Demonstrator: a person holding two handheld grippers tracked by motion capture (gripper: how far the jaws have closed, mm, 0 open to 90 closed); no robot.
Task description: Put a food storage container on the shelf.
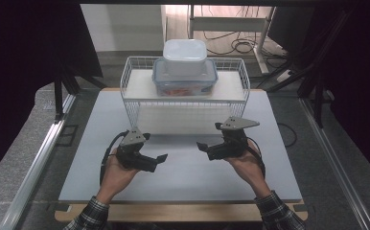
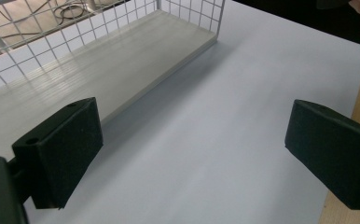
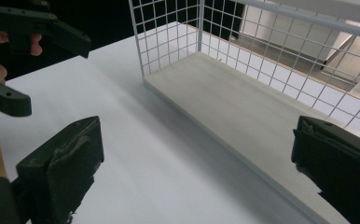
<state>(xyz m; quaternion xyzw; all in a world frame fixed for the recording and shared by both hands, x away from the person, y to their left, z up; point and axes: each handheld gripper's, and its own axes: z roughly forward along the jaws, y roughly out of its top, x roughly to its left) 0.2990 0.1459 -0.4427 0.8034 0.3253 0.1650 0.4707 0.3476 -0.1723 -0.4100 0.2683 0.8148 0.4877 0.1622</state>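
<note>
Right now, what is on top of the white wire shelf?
On the wire shelf stands a clear container with a blue lid, and a white container sits on it. The red contents are too blurred to identify.

The tabletop (image 1: 183, 167) is pale grey-white with a light wooden edge along the near side. The wire rack (image 1: 134, 67) is white, a square grid pattern, with off-white shelf boards. On it sits a clear container (image 1: 185, 81) with a blue-rimmed lid and reddish contents, topped by a white box (image 1: 185, 56). Both claws, left (image 1: 160, 160) and right (image 1: 203, 145), are black with grey plates; the sleeves (image 1: 92, 215) are dark plaid
</note>
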